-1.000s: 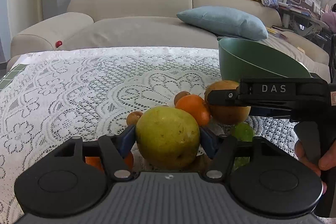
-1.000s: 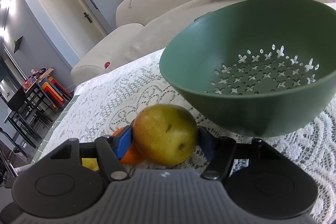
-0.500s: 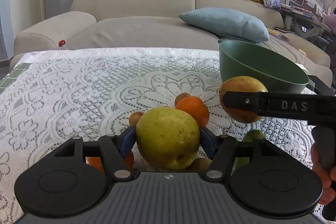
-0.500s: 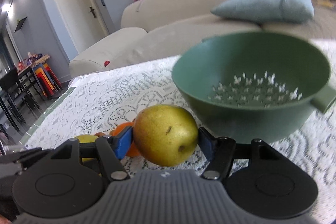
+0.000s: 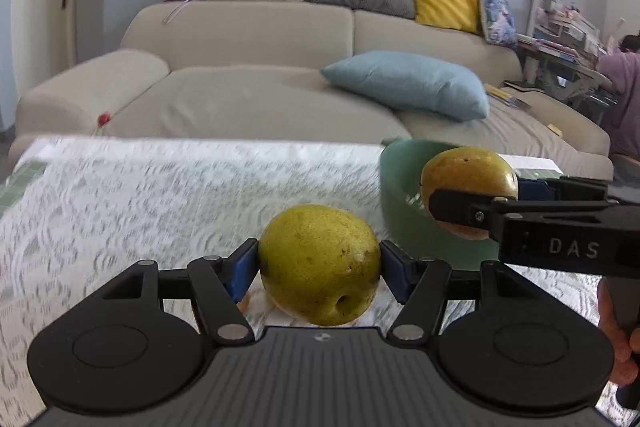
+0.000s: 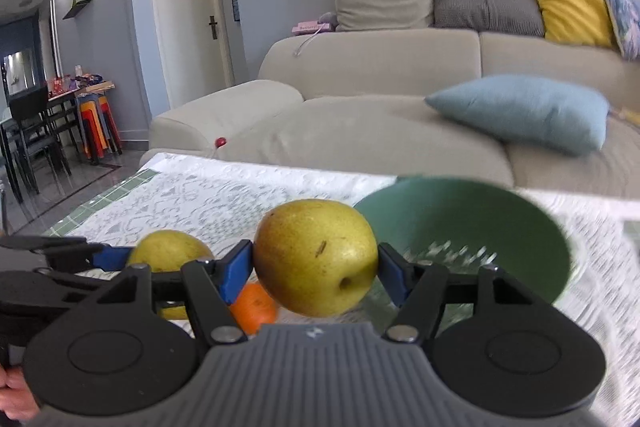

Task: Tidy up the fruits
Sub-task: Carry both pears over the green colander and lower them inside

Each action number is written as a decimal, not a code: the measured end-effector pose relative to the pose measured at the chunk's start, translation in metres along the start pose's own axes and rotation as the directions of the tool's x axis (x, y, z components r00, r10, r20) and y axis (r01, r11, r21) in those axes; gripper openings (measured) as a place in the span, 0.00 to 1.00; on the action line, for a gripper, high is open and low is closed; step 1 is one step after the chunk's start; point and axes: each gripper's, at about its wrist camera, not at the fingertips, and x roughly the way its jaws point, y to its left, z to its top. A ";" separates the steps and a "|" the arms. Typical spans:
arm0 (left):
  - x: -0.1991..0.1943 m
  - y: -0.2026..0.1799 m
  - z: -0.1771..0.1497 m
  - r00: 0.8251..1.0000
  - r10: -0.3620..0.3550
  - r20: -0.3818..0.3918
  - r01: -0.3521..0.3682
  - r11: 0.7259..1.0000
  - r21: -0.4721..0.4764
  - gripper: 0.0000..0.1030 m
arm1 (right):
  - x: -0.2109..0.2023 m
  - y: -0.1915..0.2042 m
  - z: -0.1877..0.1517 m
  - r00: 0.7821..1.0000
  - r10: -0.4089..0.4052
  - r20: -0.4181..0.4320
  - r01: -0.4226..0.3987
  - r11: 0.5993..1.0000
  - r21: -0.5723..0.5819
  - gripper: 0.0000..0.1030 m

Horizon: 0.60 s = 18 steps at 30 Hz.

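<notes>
My left gripper [image 5: 319,265] is shut on a yellow-green pear [image 5: 320,263] and holds it above the lace-covered table. My right gripper [image 6: 315,267] is shut on a second yellow pear [image 6: 316,257], also lifted. In the left wrist view the right gripper's pear [image 5: 466,183] hangs in front of the green colander bowl [image 5: 400,179]. In the right wrist view the bowl [image 6: 480,223] is just ahead on the right, the left gripper's pear [image 6: 170,253] is at the left, and an orange [image 6: 254,307] lies on the table below.
A white lace tablecloth [image 5: 140,195] covers the table. A beige sofa [image 5: 260,95] with a blue cushion [image 5: 408,83] stands right behind the table's far edge. A dining table and chairs [image 6: 44,131] are far left.
Both grippers have risen with their pears. The loose fruits have dropped out of the left wrist view. The right gripper's pear now sits level with the bowl's rim.
</notes>
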 end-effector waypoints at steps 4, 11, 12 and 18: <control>0.007 -0.014 0.025 0.999 -0.049 0.016 0.048 0.999 0.012 0.72 | 0.001 -0.022 0.016 0.998 -0.065 -0.006 0.065 0.997 -0.046 0.62; 0.045 -0.037 0.064 0.985 -0.162 -0.053 0.163 0.987 0.005 0.72 | 0.026 -0.064 0.027 0.984 -0.142 -0.105 0.133 0.987 -0.095 0.62; 0.051 -0.040 0.067 0.981 -0.178 -0.072 0.178 0.984 -0.002 0.72 | 0.030 -0.068 0.027 0.981 -0.147 -0.123 0.135 0.985 -0.103 0.62; 0.099 -0.059 0.081 0.955 -0.228 -0.191 0.229 0.973 -0.014 0.72 | 0.052 -0.081 0.024 0.958 -0.144 -0.248 0.108 0.982 -0.153 0.62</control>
